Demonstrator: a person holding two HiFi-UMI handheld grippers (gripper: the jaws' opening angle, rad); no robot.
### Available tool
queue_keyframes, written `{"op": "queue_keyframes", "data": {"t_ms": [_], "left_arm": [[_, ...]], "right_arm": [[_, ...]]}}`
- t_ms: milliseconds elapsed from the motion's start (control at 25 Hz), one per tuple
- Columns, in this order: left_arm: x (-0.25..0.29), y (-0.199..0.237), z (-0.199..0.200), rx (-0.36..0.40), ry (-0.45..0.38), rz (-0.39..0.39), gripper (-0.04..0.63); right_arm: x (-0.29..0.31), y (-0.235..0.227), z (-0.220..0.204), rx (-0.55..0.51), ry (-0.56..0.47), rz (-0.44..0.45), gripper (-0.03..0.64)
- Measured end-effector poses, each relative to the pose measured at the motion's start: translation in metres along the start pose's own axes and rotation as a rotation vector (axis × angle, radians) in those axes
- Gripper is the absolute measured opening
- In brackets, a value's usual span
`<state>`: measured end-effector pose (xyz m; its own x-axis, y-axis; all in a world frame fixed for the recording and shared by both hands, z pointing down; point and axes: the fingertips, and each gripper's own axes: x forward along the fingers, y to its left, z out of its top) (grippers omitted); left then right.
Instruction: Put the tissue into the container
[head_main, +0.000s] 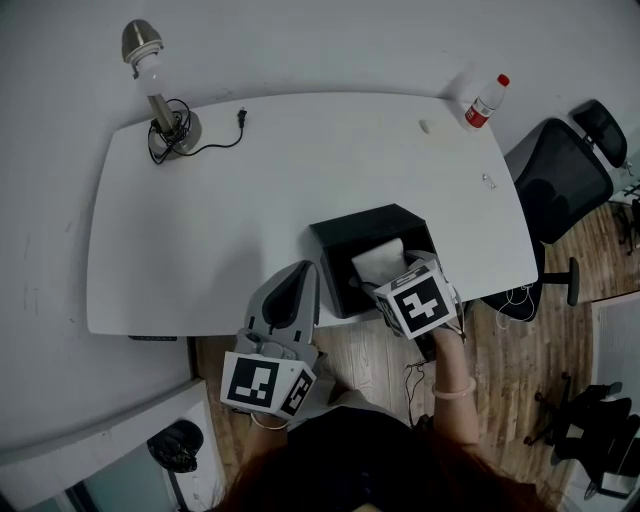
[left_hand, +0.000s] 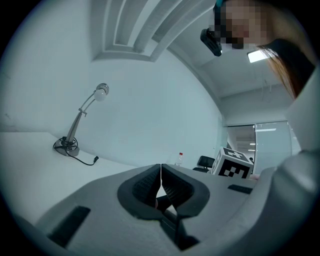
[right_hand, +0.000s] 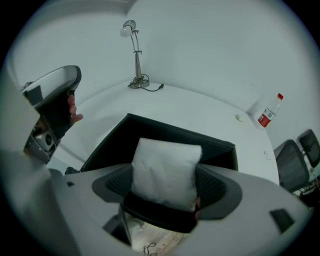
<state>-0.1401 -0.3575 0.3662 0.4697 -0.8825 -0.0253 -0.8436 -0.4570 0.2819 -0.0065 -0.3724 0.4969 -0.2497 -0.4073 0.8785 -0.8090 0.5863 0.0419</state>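
Note:
A black open-topped container (head_main: 372, 228) stands at the near edge of the white table (head_main: 290, 170). My right gripper (head_main: 392, 275) is shut on a white tissue pack (head_main: 380, 262), held over the container's near side. In the right gripper view the tissue pack (right_hand: 166, 171) fills the space between the jaws, with the container (right_hand: 165, 134) just beyond it. My left gripper (head_main: 292, 290) hovers to the left of the container, over the table edge. Its jaws meet with nothing between them in the left gripper view (left_hand: 160, 186).
A desk lamp (head_main: 160, 90) with a coiled cord stands at the table's far left. A red-capped bottle (head_main: 486, 102) is at the far right corner, with a small white object (head_main: 425, 127) beside it. A black office chair (head_main: 560, 175) sits right of the table.

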Motion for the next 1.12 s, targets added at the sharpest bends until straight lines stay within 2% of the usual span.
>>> {"op": "queue_keyframes", "data": {"t_ms": [480, 960, 1120], "left_arm": [[0.0, -0.004, -0.002, 0.004, 0.006, 0.002, 0.025], [-0.009, -0.01, 0.002, 0.02, 0.001, 0.012, 0.025], [-0.013, -0.012, 0.003, 0.027, 0.002, 0.015, 0.025]], "right_arm": [[0.007, -0.001, -0.007, 0.016, 0.079, 0.006, 0.4], [0.005, -0.001, -0.009, 0.028, 0.076, 0.015, 0.4], [-0.001, -0.011, -0.007, 0.016, 0.049, -0.025, 0.4]]}}
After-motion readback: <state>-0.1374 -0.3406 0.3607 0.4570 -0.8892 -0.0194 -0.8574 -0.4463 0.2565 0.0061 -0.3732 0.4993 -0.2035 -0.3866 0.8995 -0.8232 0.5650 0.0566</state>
